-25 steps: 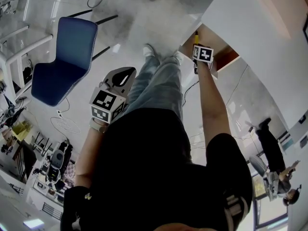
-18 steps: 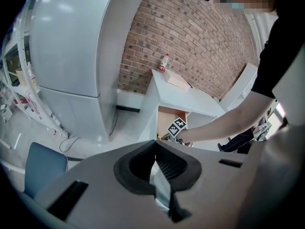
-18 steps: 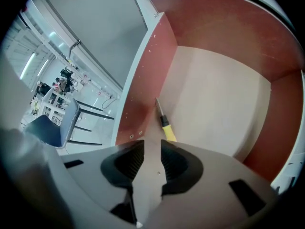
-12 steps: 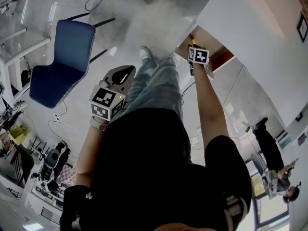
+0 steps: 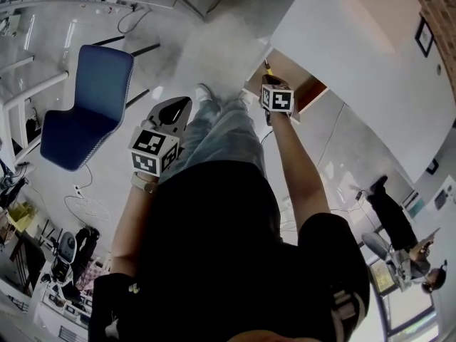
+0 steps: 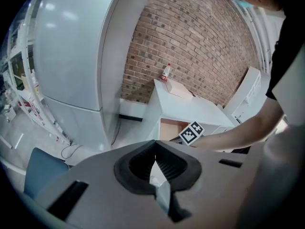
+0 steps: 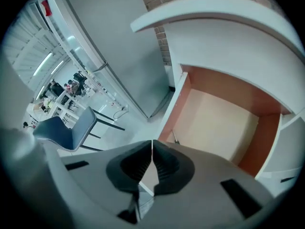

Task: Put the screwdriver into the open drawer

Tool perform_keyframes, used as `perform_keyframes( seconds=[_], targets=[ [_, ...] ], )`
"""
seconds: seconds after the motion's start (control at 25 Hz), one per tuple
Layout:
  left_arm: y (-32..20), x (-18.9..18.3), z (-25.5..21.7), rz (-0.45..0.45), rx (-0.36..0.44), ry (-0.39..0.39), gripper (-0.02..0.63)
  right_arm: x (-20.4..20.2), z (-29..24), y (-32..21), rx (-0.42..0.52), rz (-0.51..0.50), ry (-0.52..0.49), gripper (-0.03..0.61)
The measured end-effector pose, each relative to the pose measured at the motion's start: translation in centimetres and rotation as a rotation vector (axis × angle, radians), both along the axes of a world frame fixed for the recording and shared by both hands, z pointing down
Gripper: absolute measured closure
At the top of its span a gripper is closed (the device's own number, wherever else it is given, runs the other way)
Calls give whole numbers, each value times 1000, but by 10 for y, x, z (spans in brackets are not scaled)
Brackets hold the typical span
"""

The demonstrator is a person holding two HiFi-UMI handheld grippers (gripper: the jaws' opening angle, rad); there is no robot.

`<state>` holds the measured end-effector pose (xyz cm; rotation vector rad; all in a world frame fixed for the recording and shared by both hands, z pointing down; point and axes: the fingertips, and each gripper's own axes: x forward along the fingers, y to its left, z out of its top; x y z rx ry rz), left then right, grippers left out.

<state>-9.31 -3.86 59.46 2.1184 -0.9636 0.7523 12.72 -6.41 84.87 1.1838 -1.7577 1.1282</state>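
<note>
Finishing the drop, by my read, you have the right gripper [image 7: 152, 146] just over the open drawer [image 7: 224, 123], jaws pressed together on nothing, the screwdriver [image 7: 175, 136] apparently lying in the drawer's near corner, and the left gripper [image 6: 153, 149] likewise closed empty, well off the drawer; next, just withdraw.

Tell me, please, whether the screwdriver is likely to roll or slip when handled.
The screwdriver looks slim, so probably light and stiff. Its thin shaft may pivot in the right gripper and roll on the drawer's flat floor.
</note>
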Motion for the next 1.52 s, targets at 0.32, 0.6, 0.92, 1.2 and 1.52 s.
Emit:
perform_keyframes(
  seconds=[0.32,0.6,0.92,1.2,1.52],
  targets=[
    [-22,0,-51,-71,73,87,611,-20,-110,-16,132,-12,-89,568],
    [-34,-1,-77,-92,144,122,611,-36,-194,-16,253,-52,-145,569],
    [-38,5,-106,-71,224,159,611,-49,-289,-24,425,-124,-179,569],
    [-42,2,-153,-64,332,184,611,-55,-368,-23,577,-161,-189,569],
    [-45,0,-220,-58,465,229,611,-59,-431,-14,683,-194,-197,569]
  ],
)
